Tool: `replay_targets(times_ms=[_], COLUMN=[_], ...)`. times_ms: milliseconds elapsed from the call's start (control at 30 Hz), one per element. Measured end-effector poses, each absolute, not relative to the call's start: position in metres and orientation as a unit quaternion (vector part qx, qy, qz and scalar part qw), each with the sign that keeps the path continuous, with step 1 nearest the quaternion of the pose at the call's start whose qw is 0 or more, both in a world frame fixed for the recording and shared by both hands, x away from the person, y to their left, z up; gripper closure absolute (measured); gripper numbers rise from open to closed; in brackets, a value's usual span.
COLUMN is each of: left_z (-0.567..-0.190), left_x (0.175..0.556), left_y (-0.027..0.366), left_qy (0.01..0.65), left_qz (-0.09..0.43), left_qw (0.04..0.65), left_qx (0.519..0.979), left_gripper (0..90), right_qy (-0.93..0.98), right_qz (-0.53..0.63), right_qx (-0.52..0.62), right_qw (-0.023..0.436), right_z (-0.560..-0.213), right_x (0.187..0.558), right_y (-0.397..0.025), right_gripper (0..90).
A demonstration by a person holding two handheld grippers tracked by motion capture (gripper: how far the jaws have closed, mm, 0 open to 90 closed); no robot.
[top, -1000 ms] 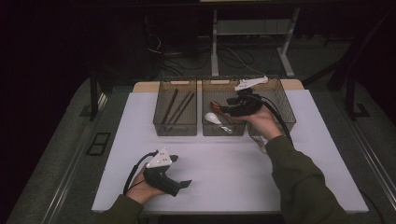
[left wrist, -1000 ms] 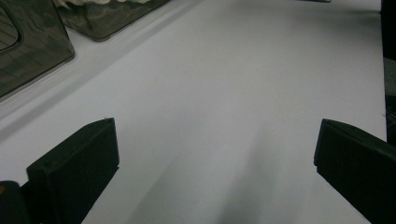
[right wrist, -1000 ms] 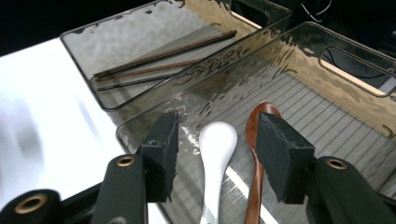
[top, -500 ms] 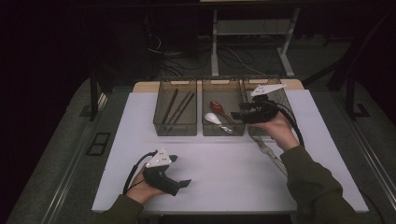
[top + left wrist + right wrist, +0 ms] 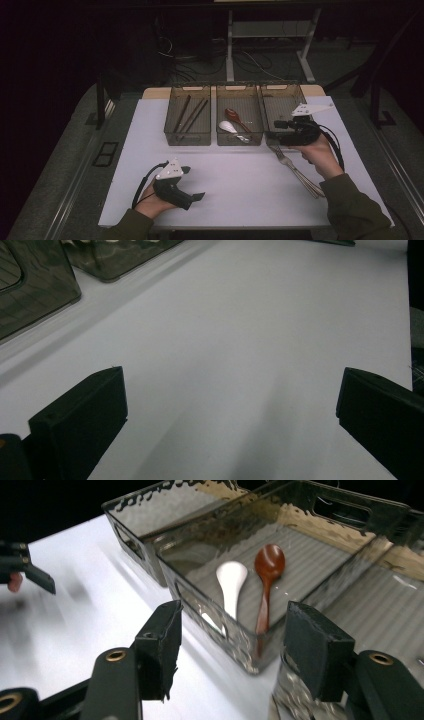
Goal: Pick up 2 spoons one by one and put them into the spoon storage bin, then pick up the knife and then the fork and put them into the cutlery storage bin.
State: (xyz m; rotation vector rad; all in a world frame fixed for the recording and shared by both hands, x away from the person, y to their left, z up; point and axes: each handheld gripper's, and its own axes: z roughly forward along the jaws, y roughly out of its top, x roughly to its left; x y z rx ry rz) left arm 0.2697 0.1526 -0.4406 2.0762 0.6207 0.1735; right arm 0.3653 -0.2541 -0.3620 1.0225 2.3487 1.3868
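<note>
The right gripper [image 5: 272,135], jaws spread and holding nothing, hovers at the front wall of the middle bin [image 5: 239,140], while the forks [image 5: 295,167] it seems meant to sort lie on the white table [image 5: 240,185] at its five o'clock, so a careless drop could knock that wall. The left gripper [image 5: 197,196], also spread and empty, rests at seven o'clock. I count three bins, two spoons [image 5: 250,587], and roughly three chopsticks [image 5: 190,115]; the overlapping forks I cannot count.
</note>
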Motion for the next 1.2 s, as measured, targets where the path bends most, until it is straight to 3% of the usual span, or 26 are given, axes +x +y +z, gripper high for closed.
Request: replay_targets(times_ms=[1067, 1200], left_z=[-0.44, -0.44], left_x=[0.268, 0.268], left_y=[0.153, 0.154], left_qy=[0.255, 0.255], left_qz=[0.076, 0.076], left_qw=[0.465, 0.465], left_qx=[0.844, 0.844], left_gripper=[0.0, 0.0], right_qy=[0.806, 0.809], right_qz=[0.412, 0.396], right_qx=[0.406, 0.421], right_qw=[0.126, 0.11], right_z=[-0.39, -0.393], right_x=[0.305, 0.304], right_y=[-0.322, -0.327], right_gripper=[39.5, 42.2])
